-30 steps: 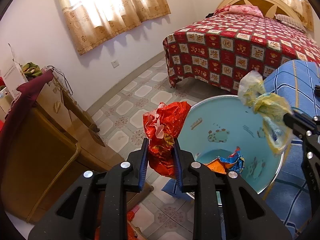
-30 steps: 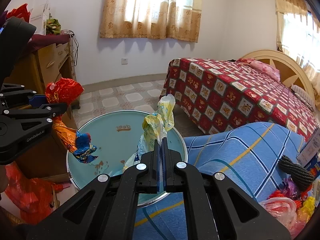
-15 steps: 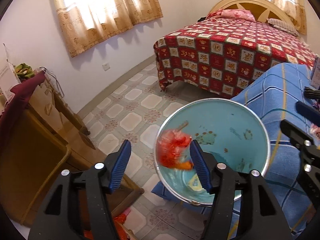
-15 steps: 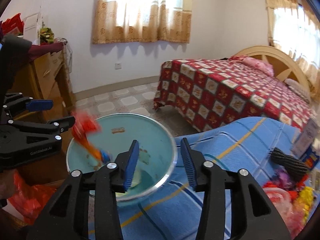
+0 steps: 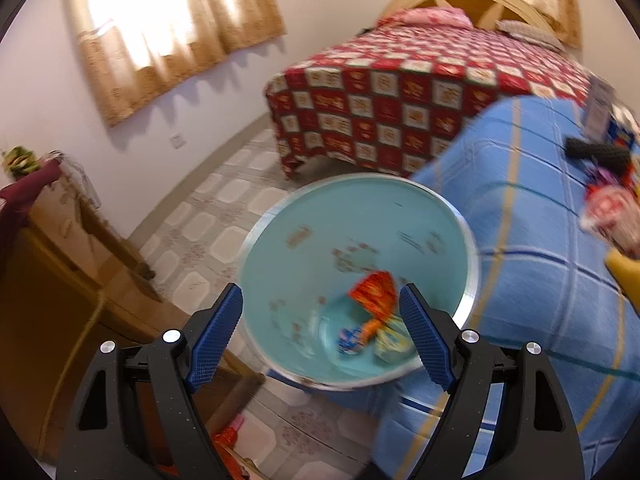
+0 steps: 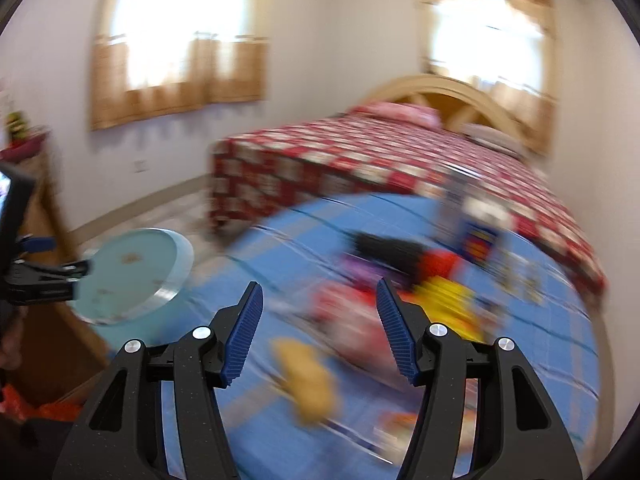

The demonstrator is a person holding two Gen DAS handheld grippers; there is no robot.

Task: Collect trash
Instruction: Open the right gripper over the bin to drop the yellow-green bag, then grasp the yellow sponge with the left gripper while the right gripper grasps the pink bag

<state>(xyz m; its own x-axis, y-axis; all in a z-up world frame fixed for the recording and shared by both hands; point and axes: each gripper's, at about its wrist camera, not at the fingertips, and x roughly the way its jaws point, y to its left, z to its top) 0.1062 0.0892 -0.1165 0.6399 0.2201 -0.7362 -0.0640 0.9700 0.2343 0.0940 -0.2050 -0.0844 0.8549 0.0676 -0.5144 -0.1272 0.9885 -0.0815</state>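
Observation:
A light blue bin (image 5: 304,264) stands beside the blue-cloth table (image 5: 532,280). At its bottom lie a red and orange wrapper (image 5: 374,292) and a yellowish wrapper (image 5: 394,342). My left gripper (image 5: 320,336) hovers over the bin, its jaws opening with nothing between them. My right gripper (image 6: 318,332) is over the blue-cloth table (image 6: 288,236), jaws opening and empty. Beyond it lies a blurred heap of trash: a pink-red bag (image 6: 348,312), a yellow wrapper (image 6: 448,300), a tan piece (image 6: 308,380) and a black item (image 6: 384,248). The bin (image 6: 132,276) shows at the left there.
A bed with a red patterned cover (image 5: 400,92) fills the back right. A wooden cabinet (image 5: 52,264) stands at the left by the bin. Tiled floor (image 5: 208,220) runs between them. A small box (image 6: 476,224) stands at the table's far side.
Both grippers opened; the red wrapper and the yellowish one dropped into the bin. The right gripper swung right, away from the bin and over the table's trash. The left shifted over the bin.

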